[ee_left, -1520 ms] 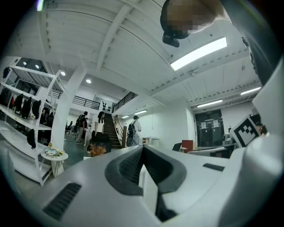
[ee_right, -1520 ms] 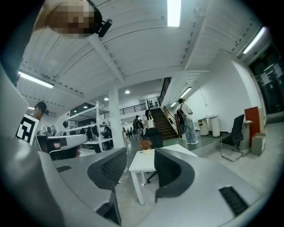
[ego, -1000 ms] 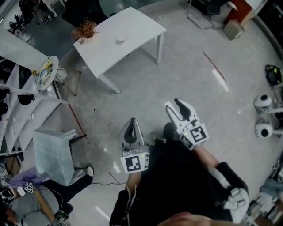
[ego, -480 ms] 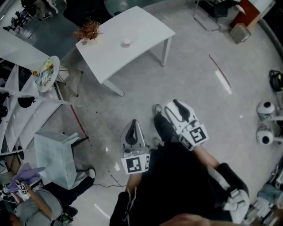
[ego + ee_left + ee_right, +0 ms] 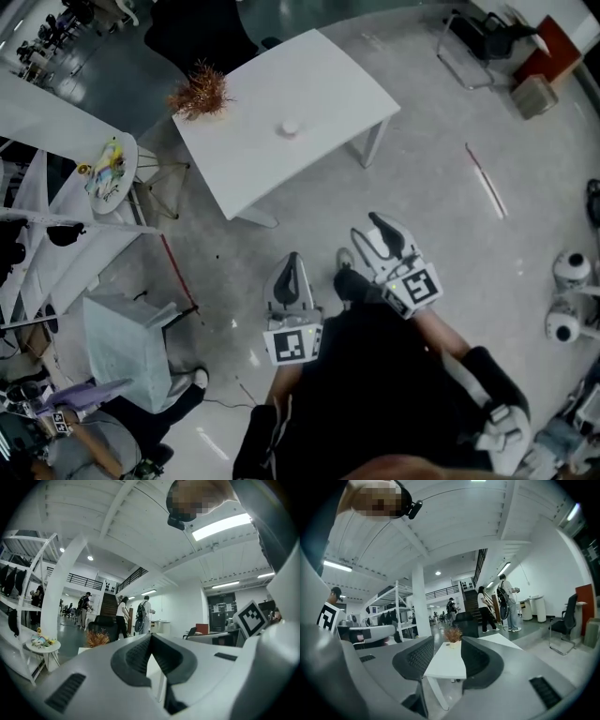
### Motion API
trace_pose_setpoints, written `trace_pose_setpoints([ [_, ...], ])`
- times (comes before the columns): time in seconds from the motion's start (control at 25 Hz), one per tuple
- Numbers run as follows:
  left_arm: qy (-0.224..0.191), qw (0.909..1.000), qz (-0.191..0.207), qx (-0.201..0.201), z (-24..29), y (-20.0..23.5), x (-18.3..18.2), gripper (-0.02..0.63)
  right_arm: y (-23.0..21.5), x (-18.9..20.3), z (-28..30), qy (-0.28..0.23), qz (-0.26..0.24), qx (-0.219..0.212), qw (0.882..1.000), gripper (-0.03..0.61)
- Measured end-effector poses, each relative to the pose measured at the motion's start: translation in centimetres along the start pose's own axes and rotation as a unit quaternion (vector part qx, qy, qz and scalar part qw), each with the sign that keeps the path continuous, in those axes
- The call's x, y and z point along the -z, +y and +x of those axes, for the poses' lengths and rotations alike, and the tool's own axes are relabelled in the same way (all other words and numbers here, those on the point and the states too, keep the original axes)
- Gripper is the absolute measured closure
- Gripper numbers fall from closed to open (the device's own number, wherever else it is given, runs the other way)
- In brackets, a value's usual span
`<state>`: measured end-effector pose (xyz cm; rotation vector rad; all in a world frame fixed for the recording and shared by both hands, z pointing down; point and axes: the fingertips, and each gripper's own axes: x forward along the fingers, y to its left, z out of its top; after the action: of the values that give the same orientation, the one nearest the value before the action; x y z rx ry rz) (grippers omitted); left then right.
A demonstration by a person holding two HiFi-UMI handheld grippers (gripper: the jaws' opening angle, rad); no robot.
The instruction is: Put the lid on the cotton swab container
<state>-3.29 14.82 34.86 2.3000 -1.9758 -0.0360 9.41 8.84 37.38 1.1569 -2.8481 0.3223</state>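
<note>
Well ahead of both sets of fingertips, on the white table [image 5: 319, 75], sits a small pale round object [image 5: 289, 127]. That's most likely the cotton swab container, though it's too small to say whether a lid is on it or beside it. A dried plant [image 5: 200, 92] stands at the table corner beyond the left fingertips.

Now the left gripper [image 5: 292, 267]: fingers pressed together, nothing between them. Over to the right gripper [image 5: 375, 228]: fingers apart, only the table showing through the gap, so empty too.

Both are held low, close to the body, pointing at the table. That reads as a carrying posture for an approach, not a reach. The table is well apart from either tip, so I'd judge the task not yet begun.
</note>
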Motion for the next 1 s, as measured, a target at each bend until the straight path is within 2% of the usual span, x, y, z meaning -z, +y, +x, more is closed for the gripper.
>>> trace_pose_setpoints([
  [0.16, 0.003, 1.0, 0.003, -0.005, 4.8, 0.8, -0.2, 0.611, -3.9, -1.1, 4.1, 0.01, -0.01, -0.016, 1.0, 0.403],
  [0.48, 0.03, 0.9993, 0.01, -0.019, 10.2, 2.5, 3.0, 0.611, -8.9, 0.7, 9.4, 0.033, -0.012, -0.028, 0.999, 0.403],
  [0.8, 0.06, 0.9979, 0.026, -0.005, 17.3, 7.1, 7.8, 0.611, -12.1, 3.6, 16.0, 0.065, -0.025, -0.035, 0.997, 0.403],
  [1.0, 0.076, 0.9957, 0.05, 0.02, 22.8, 10.0, 11.3, 0.609, -14.6, 5.6, 20.3, 0.088, -0.037, -0.032, 0.995, 0.403],
])
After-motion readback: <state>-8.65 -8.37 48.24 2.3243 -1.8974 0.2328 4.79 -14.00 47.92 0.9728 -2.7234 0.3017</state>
